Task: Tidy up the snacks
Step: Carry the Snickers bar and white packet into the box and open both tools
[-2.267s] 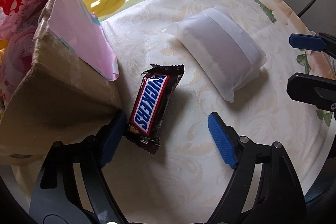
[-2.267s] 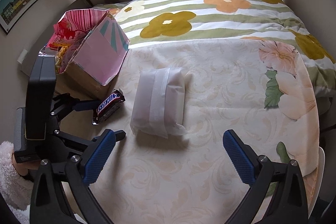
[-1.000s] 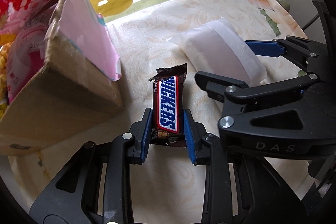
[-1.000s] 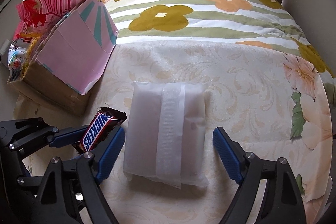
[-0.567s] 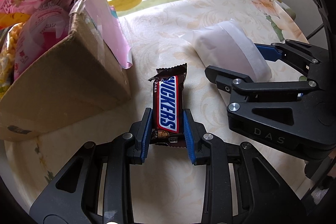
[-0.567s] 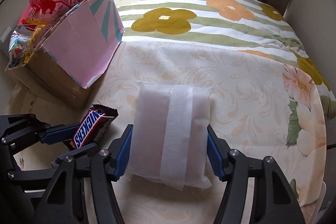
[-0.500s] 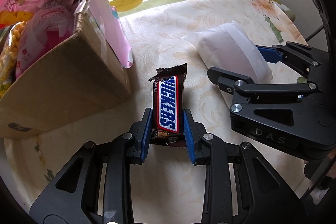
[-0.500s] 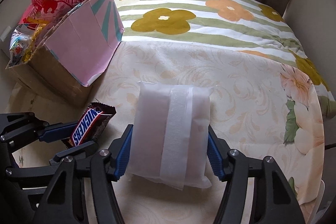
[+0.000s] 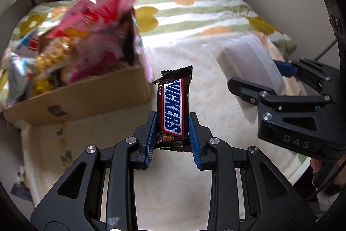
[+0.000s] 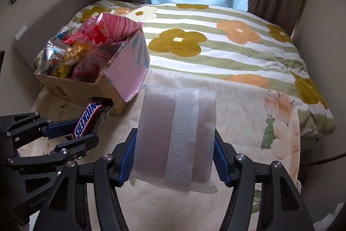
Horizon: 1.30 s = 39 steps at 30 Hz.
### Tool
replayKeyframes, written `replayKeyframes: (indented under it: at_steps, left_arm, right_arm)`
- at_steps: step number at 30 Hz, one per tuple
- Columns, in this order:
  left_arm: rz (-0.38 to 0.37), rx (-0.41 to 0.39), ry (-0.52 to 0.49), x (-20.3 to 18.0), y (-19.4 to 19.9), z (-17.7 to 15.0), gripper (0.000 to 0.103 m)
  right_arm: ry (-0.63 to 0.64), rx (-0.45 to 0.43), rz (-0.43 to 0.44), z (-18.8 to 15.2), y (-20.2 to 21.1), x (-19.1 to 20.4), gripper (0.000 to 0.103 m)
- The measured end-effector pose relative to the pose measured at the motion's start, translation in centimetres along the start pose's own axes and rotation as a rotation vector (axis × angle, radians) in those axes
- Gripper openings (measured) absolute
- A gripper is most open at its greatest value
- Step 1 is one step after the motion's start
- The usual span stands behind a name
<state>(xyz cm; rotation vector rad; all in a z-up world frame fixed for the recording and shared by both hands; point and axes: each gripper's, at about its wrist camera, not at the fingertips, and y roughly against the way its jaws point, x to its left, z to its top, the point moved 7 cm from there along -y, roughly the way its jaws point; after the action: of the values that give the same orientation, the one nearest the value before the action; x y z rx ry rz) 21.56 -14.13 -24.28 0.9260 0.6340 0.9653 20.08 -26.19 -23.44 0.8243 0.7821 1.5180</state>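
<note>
Left gripper has its blue ribbed pads pinching the bottom end of a Snickers bar, glossy brown wrapper standing upright. Right gripper is clamped on both sides of a frosted white pouch, soft and rectangular with a ridged strip down the middle. Further out on the left sits the cardboard box stuffed with crinkly snack bags, on the cream floral cloth. Compared with a second ago, both snacks are lifted off the cloth, and the right jaws have closed in on the pouch.
</note>
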Motion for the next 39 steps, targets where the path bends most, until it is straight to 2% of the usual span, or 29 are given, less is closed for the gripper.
replayKeyframes:
  at_steps: [6, 10, 14, 17, 21, 26, 27, 28, 29, 30, 31, 39]
  left_arm:
    - [0.049, -0.096, 0.121, 5.2, 5.9, 2.8, 0.026]
    - [0.08, -0.122, 0.176, 10.6, 7.6, 5.3, 0.026]
    - [0.112, -0.117, 0.199, 16.1, 7.2, 7.6, 0.026]
    - [0.121, -0.081, 0.192, 19.5, 5.7, 8.9, 0.026]
    - [0.088, -0.041, 0.18, 22.0, 3.6, 9.5, 0.026]
    - [0.091, 0.03, 0.14, 23.2, 1.3, 8.8, 0.028]
    - [0.092, 0.036, 0.137, 23.5, 1.1, 8.4, 0.034]
    - [0.089, 0.043, 0.138, 23.7, 1.0, 7.9, 0.053]
    - [0.073, 0.035, 0.145, 23.8, 1.2, 7.3, 0.068]
    - [0.053, 0.014, 0.16, 23.9, 1.5, 6.9, 0.097]
    - [0.045, -0.008, 0.173, 24.1, 2.0, 6.6, 0.103]
    - [0.053, -0.015, 0.133, 24.1, 3.7, 5.6, 0.103]
  right_arm:
    - [0.016, -0.059, 0.064, 3.7, 3.5, 3.5, 0.059]
    - [0.041, -0.092, 0.104, 6.9, 4.1, 6.7, 0.059]
    - [0.063, -0.12, 0.136, 10.2, 3.6, 10.0, 0.059]
    - [0.075, -0.126, 0.15, 12.2, 2.6, 12.2, 0.059]
    - [0.064, -0.119, 0.158, 13.9, 1.1, 14.0, 0.059]
    - [0.049, -0.094, 0.14, 14.8, -0.4, 15.0, 0.059]
    - [0.047, -0.089, 0.135, 14.9, -0.7, 15.1, 0.059]
    - [0.044, -0.083, 0.132, 15.1, -0.9, 15.1, 0.059]
    - [0.041, -0.076, 0.132, 15.2, -1.2, 15.2, 0.059]
    - [0.04, -0.073, 0.132, 15.2, -1.4, 15.3, 0.059]
    - [0.042, -0.069, 0.131, 15.4, -1.6, 15.5, 0.059]
    - [0.064, -0.051, 0.152, 17.3, -2.5, 17.3, 0.059]
